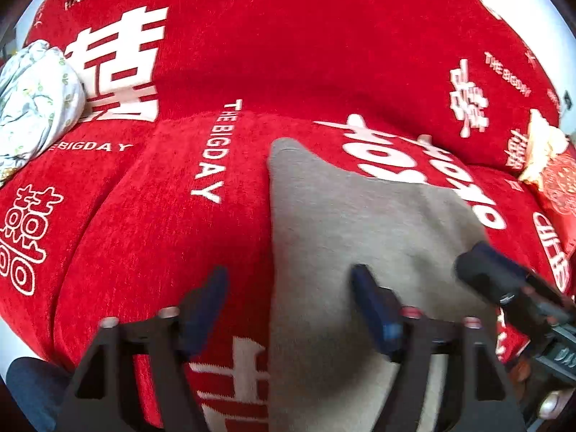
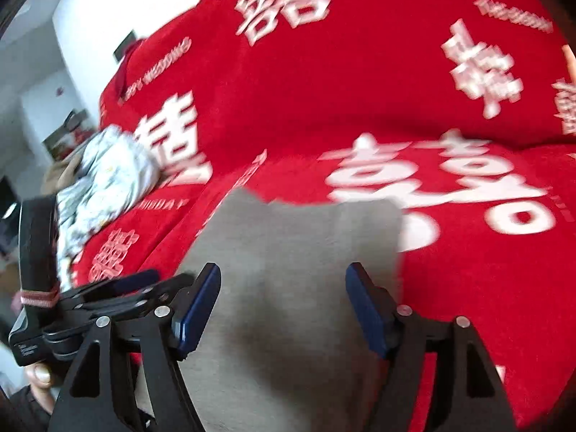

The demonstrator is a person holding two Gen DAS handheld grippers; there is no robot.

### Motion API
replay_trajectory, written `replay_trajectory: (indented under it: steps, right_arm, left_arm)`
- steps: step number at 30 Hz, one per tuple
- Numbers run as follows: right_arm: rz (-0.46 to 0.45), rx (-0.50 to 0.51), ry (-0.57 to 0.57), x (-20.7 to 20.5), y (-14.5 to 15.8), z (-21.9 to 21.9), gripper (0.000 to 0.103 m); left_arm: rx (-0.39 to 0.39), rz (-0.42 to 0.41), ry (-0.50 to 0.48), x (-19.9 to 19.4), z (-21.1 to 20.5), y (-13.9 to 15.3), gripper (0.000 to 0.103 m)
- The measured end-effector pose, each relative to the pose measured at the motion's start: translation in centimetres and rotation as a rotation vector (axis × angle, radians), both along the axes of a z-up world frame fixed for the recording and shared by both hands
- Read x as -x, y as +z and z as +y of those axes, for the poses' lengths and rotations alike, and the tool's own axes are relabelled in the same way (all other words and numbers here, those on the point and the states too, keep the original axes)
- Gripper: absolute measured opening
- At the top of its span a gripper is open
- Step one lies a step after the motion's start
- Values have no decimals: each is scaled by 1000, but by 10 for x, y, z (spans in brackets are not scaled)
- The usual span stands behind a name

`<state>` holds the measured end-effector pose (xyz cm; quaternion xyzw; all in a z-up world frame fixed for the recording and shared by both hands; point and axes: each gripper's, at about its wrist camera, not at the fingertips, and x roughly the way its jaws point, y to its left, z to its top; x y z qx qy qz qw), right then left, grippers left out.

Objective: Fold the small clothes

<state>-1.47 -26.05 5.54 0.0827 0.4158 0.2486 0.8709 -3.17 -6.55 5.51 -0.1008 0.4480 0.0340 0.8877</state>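
Observation:
A small grey garment (image 1: 345, 223) lies flat on a red cover with white lettering (image 1: 151, 216). It also shows in the right wrist view (image 2: 298, 252). My left gripper (image 1: 289, 288) is open and empty, hovering over the garment's left edge. My right gripper (image 2: 282, 288) is open and empty above the garment's near part. The right gripper's fingertips (image 1: 478, 266) show at the right of the left wrist view. The left gripper (image 2: 118, 288) shows at the lower left of the right wrist view.
A bundled white floral cloth (image 1: 32, 100) lies at the far left of the red cover, also in the right wrist view (image 2: 104, 183). A red and cream item (image 1: 547, 158) sits at the right edge. White walls stand behind (image 2: 108, 10).

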Motion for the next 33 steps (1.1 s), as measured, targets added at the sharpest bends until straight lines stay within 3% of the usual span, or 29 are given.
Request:
replay_trajectory:
  steps: [2,6,9,12,16,18,21,27,30,33]
  right_arm:
    - [68,30,-47,-16,-17,-1,75]
    - [26,54,-48,-2,-6,-2,75]
    - [-36,86,36,29,1,4,80]
    - [-43,191,108,61,-12,15,80]
    - [-161,393,139,102,-22,27,81]
    - [-179,375,129,111,-19,25,81]
    - [-208,346,27,115,-13,12,81]
    - [-258,291,-135,122,-5,-12,83]
    - [-253,280,-161,117,-7,-18,83]
    - [-249,277,-167,114,-9,-19,83]
  left_arm:
    - [-6,2,-10,-5,1,-5,90]
    - [-26,-9,-8,3,-1,-2,90]
    - [-63,-26,-26,17,-8,1,90]
    - [-94,-35,-40,34,-13,0,90]
    - [-179,-41,-42,54,-23,3,90]
    - [-216,-51,-36,61,-28,7,90]
    - [-252,-82,-24,68,-33,14,90]
    - [-68,-136,-15,80,-21,27,90]
    - [-80,-185,89,91,-18,26,90]
    - [-95,-159,99,93,-20,21,90]
